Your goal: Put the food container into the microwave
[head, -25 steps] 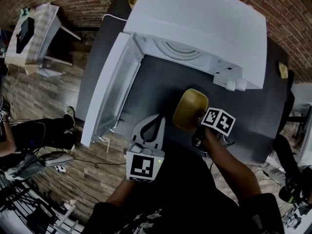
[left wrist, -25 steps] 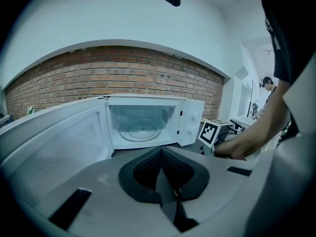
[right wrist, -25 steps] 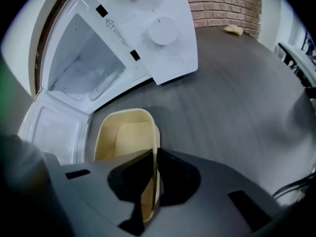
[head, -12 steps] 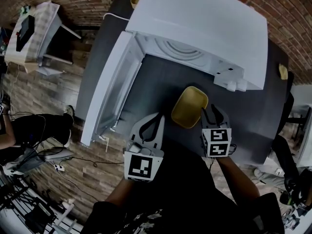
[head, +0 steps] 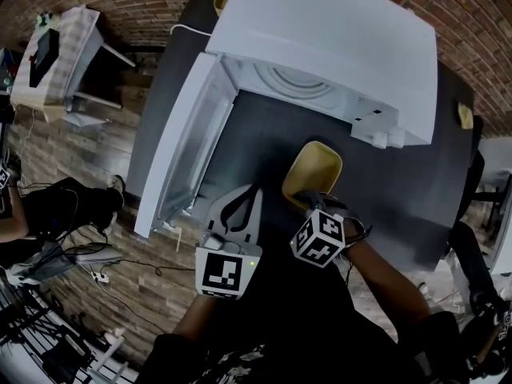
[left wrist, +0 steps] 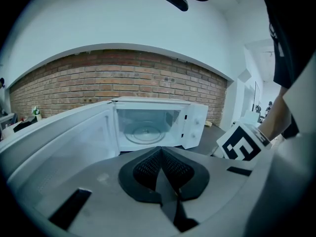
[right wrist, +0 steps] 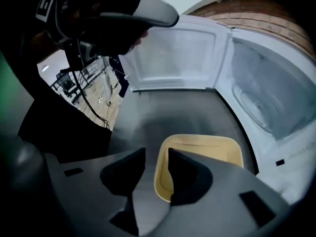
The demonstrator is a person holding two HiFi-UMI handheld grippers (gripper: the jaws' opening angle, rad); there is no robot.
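The yellow food container (head: 316,169) lies open and empty on the dark table (head: 256,138), in front of the white microwave (head: 336,38). The microwave's door (head: 180,142) is swung wide to the left, and the glass turntable (head: 292,78) shows inside. My right gripper (head: 308,201) is open at the container's near edge. In the right gripper view the container (right wrist: 205,152) has its rim between my right gripper's (right wrist: 157,154) jaws, one jaw inside and one outside. My left gripper (head: 246,194) is shut and empty beside it. In its own view the left gripper (left wrist: 160,152) faces the microwave (left wrist: 148,125).
A seated person (head: 48,214) and cables are on the wooden floor at the left. A small white side table (head: 56,46) stands at the upper left. A small yellow object (head: 464,117) lies near the table's right edge. The brick wall runs behind the microwave.
My right gripper has come round from the container's right side to its near edge and turned. Its jaws now straddle the rim. The left gripper has barely moved.
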